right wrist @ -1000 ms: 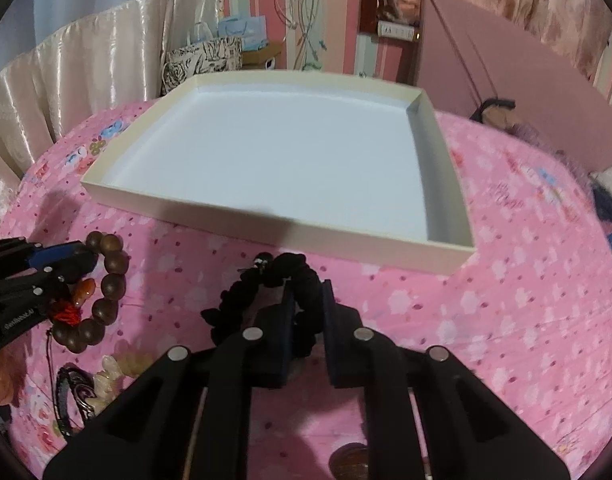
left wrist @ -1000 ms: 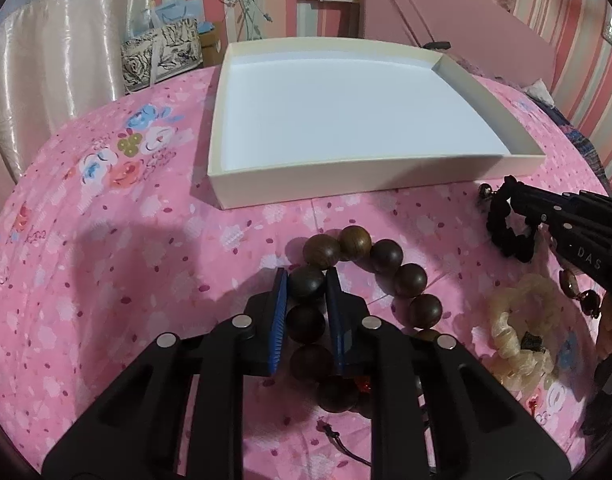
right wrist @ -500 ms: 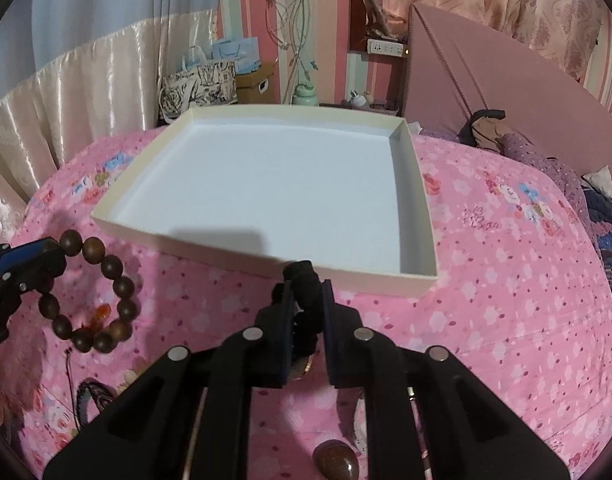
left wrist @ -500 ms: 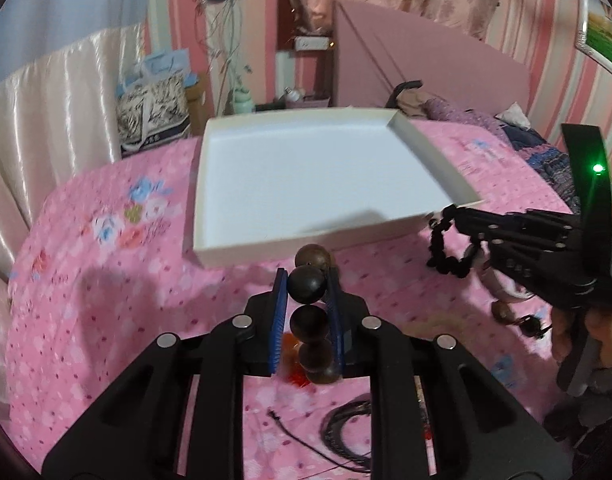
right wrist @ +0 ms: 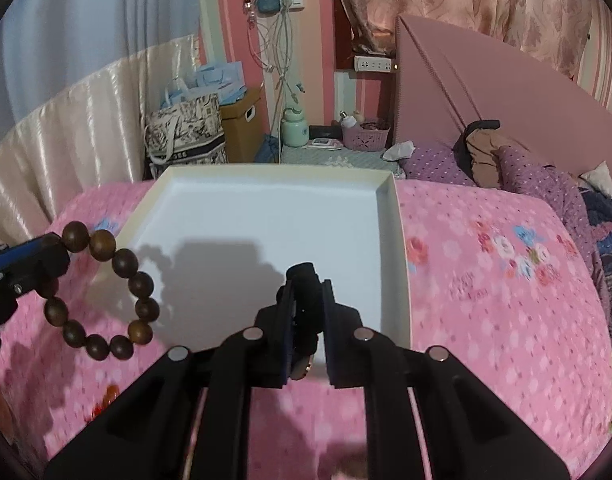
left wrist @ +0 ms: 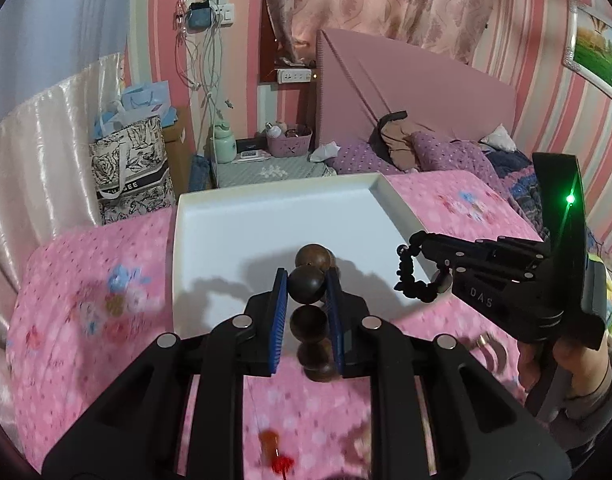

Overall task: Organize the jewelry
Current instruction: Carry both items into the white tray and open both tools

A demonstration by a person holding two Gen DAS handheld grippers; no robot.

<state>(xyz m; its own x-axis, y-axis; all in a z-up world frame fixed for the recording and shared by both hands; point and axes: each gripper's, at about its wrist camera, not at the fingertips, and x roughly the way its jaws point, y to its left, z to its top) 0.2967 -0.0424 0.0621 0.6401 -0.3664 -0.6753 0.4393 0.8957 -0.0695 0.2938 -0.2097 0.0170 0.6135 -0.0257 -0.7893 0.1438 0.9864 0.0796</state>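
My left gripper (left wrist: 306, 278) is shut on a brown wooden bead bracelet (left wrist: 310, 312), held in the air above the near edge of the shallow white tray (left wrist: 273, 216). In the right wrist view the same brown bead bracelet (right wrist: 119, 292) hangs as a ring from the left gripper (right wrist: 45, 254) at the tray's left rim. My right gripper (right wrist: 308, 292) is shut on a black bead bracelet (right wrist: 303, 280) over the white tray (right wrist: 265, 204). The left wrist view shows the black bracelet (left wrist: 410, 276) dangling from the right gripper (left wrist: 420, 246) by the tray's right corner.
The tray lies on a pink flowered bedspread (right wrist: 486, 280). A red tassel with an amber bead (left wrist: 275, 450) trails below the brown bracelet. Purple pillows (right wrist: 518, 168) lie at the head of the bed, with a patterned tote bag (left wrist: 129, 164) and nightstand clutter beyond it. A person's hand (left wrist: 562, 364) holds the right gripper.
Both grippers have lifted their bracelets off the bedspread and carried them up toward the tray. The other jewelry on the bed has dropped out of view.
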